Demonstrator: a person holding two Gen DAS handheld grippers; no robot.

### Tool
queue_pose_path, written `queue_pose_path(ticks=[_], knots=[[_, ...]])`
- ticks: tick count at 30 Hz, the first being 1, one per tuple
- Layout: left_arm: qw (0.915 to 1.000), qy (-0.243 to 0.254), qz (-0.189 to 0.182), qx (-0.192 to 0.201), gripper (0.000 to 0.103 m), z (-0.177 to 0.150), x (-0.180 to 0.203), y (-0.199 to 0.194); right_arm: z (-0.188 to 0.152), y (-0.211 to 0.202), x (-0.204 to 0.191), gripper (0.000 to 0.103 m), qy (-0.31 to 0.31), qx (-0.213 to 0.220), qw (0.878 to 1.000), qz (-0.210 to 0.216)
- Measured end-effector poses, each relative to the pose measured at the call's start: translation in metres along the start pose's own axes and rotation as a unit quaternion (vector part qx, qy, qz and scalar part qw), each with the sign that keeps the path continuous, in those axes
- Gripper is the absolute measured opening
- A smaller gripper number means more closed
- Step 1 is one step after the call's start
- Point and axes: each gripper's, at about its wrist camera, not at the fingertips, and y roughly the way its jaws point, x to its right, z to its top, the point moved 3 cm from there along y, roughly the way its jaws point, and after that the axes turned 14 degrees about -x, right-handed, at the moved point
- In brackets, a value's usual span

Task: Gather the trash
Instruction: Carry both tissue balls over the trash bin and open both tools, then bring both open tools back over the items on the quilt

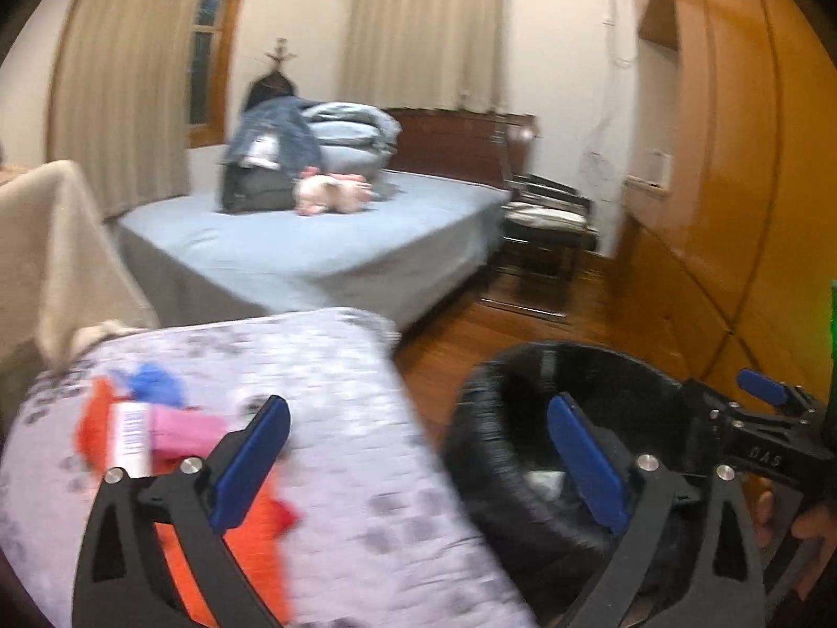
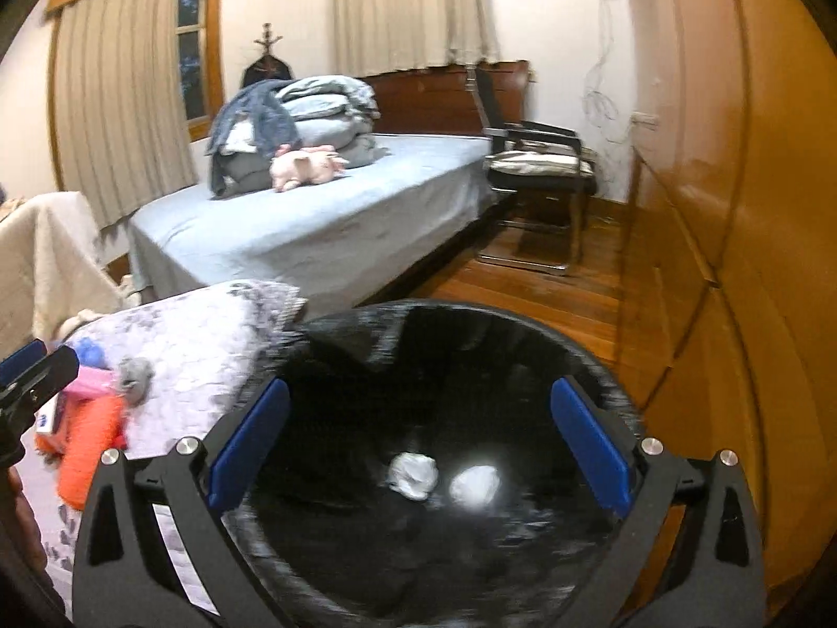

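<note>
Trash, as two crumpled white paper balls (image 2: 413, 475), is seen lying at the bottom of the round bin lined with a black plastic bag (image 2: 601, 366). The balls are close to each other, and the second one (image 2: 476, 484) is washed out by glare. The right gripper (image 2: 418, 445) is held over the mouth of the bin with its blue pads spread wide and nothing between them. The left gripper (image 1: 418, 460) is also released and empty; it hangs over the edge of the worktop covered with a pale lilac patterned cloth (image 1: 366, 418), beside the bin.

On the cloth more things are left: an orange piece (image 1: 261, 513), a pink piece (image 1: 183, 429), a blue crumpled piece (image 1: 157, 382) and a white tube-like thing with print (image 1: 131, 439). Both views are blurred, so their exact shapes cannot be told.

Some risks are judged from here. These pieces lie partly on each other, so two could be caught together, or a thin one could slip from the pads. A piece carried carelessly to the bin could fall on the wooden floor (image 1: 471, 329). The cloth itself could be pinched and dragged. The two grippers are near each other and could collide.
</note>
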Motion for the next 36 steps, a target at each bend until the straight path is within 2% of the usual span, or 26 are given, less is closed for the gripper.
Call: queue_pose_path(ticks=[7,12,18,27,36], knots=[[0.9944,-0.041,0.096,0.016,0.097,-0.019,-0.074,-0.032,0.002,0.001,-0.077,0.098,-0.062,0.003,0.997,0.050],[0.9855,-0.083,0.147,0.010,0.097,-0.035,-0.129,-0.045,0.001,0.006,-0.126,0.098,-0.094,-0.001,0.992,0.084],[0.9721,-0.125,0.198,-0.009,0.096,-0.056,-0.183,-0.038,-0.001,0.023,-0.169,0.098,-0.123,-0.010,0.987,0.100],[0.9621,-0.157,0.214,-0.061,0.088,-0.084,-0.227,-0.010,-0.004,0.051,-0.208,0.098,-0.148,-0.025,0.982,0.112],[0.9627,-0.171,0.179,-0.111,0.076,-0.100,-0.241,0.026,-0.002,0.070,-0.229,0.098,-0.167,-0.035,0.979,0.115]])
